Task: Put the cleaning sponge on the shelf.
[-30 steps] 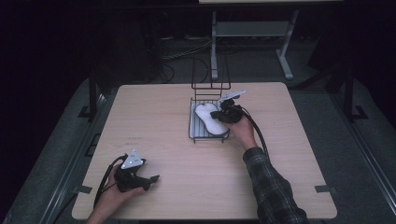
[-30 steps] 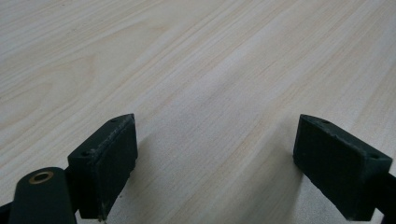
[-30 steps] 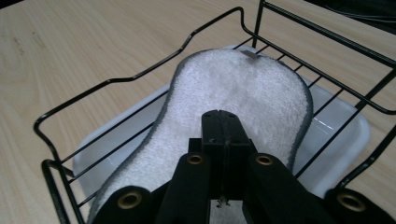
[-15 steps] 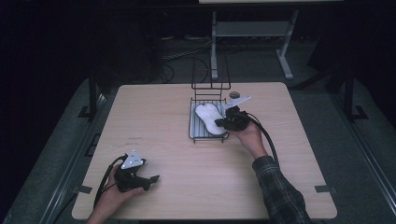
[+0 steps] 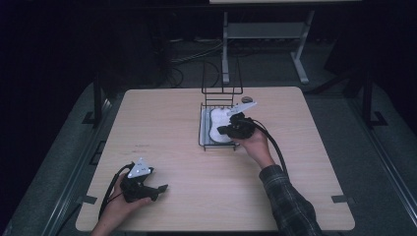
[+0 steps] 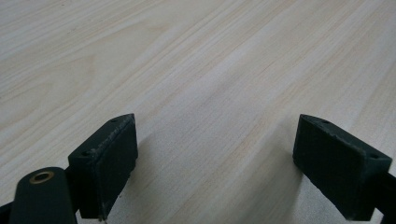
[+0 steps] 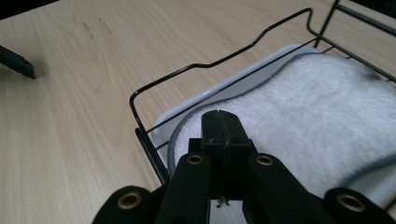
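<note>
Fingers of the right gripper (image 7: 222, 126) pressed together, empty, above the white cloth (image 7: 322, 112); left gripper (image 6: 215, 172) fingers wide apart.

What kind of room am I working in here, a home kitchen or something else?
Likely a lab or recording studio, not a kitchen: a bare wooden table on dark carpet, loose cables on the floor behind it, and a metal stand. A wire rack with a white cloth is the sole household item.

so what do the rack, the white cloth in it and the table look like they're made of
Rack: thin black wire, probably coated metal, going by its smooth glossy bends. White cloth: soft fuzzy fabric, like fleece or terry, with a grey stitched edge. Table: pale matte wood grain, perhaps laminate.
</note>
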The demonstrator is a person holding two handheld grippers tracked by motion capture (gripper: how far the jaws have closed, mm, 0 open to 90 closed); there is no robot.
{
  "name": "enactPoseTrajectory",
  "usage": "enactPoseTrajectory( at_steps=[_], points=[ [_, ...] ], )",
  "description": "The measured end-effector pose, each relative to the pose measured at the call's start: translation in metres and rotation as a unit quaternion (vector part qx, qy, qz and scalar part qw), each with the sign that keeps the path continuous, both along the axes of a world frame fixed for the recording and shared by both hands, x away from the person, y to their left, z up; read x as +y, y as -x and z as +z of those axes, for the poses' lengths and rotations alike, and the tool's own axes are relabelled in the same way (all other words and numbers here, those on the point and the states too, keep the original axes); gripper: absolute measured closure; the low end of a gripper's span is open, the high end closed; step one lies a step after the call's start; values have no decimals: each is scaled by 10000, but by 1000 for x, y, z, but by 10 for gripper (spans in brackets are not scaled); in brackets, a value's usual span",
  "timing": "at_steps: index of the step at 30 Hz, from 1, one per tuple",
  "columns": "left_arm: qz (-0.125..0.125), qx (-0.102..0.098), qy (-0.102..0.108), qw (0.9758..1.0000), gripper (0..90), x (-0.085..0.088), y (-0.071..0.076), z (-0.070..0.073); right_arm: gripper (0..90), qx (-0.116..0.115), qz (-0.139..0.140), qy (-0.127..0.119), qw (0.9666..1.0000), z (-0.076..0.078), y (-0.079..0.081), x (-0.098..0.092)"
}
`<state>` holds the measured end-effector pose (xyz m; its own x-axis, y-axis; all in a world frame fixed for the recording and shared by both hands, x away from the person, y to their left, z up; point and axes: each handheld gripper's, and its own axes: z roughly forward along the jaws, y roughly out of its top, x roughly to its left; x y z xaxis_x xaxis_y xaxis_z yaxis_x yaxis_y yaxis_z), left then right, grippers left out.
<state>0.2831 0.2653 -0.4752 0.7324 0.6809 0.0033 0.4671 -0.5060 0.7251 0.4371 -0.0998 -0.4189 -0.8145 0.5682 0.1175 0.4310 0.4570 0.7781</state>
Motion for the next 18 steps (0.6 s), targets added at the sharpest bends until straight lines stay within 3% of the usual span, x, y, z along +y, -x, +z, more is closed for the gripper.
enactPoseTrajectory(
  at_steps=[7,11,14,18],
  points=[
    [0,0,0,10000,132,0,0,0,861,-52,-191,-84,9998,7,20,-43],
    [-3,2,-4,10000,131,0,0,0,642,78,-328,-191,9992,9,34,-68],
    [0,1,0,10000,131,0,0,0,486,29,-478,-97,9988,7,49,-82],
    [-2,1,0,10000,132,0,0,0,349,44,-662,64,9978,0,68,-97]
  ],
)
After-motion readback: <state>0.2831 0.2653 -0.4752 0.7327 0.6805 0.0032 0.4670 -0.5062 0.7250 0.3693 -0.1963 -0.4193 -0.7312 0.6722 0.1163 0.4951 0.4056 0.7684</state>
